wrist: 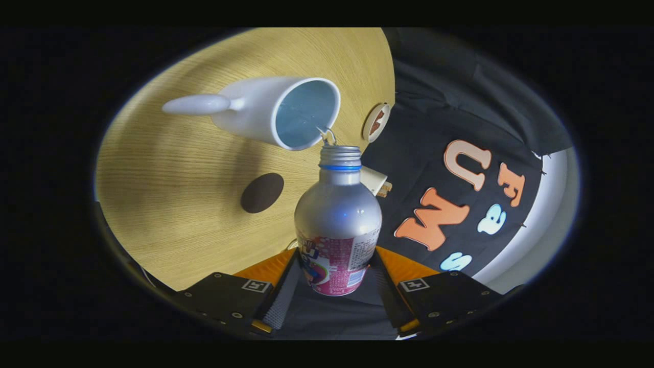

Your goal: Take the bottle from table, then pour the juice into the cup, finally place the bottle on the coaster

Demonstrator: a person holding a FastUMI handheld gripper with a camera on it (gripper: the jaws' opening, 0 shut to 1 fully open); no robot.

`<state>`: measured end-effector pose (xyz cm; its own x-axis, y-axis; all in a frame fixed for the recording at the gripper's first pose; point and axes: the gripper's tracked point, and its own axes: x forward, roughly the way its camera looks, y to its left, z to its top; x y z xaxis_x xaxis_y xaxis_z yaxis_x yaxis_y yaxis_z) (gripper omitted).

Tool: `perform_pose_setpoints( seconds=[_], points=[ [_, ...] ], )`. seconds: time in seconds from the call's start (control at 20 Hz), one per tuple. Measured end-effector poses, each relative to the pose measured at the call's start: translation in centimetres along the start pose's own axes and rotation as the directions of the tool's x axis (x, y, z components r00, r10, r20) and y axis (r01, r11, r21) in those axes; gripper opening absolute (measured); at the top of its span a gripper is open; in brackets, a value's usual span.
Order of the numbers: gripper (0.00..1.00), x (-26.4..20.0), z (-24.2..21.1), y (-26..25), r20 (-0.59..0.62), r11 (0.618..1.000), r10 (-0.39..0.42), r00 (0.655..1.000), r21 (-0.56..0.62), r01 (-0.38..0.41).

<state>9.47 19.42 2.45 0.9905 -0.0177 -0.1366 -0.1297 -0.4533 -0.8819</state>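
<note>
Two fingers of my gripper [334, 286] press on the lower, labelled body of the bottle [337, 225], one on each side, so the claw is clamped on it. The bottle's open threaded mouth points away from me, and the whole view is rolled, with the wooden table [168, 204] lying across the far side. The mouth sits just at the near rim of the white cup [278, 110]. A thin clear stream shows between the mouth and that rim; whether it falls inside the cup I cannot tell for certain. The cup's interior looks pale blue, and its handle [196, 104] sticks out on the side away from the bottle.

A dark round coaster [262, 192] lies flat on the table, beside the bottle's shoulder and nearer to me than the cup, well apart from both. Bare wood surrounds it on every side, leaving open room around its edge.

The table's edge runs just past the cup's rim and passes behind the bottle's neck; beyond it hangs the black booth wall. A small round disc [376, 121] sits at that edge, near the cup's rim. A pale block-like object [375, 181] shows just behind the bottle's neck, also at the table's edge; what it is I cannot tell. Between the cup, the coaster and my fingers the wood is bare.
</note>
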Motion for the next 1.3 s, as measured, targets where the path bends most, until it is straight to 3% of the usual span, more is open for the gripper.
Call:
perform_pose_setpoints(
  seconds=[1.3],
  points=[
    [0.76, -0.9, 0.9, -2.1, -0.019, 0.989, -0.013, 1.000, -0.148, 0.010]
  ],
)
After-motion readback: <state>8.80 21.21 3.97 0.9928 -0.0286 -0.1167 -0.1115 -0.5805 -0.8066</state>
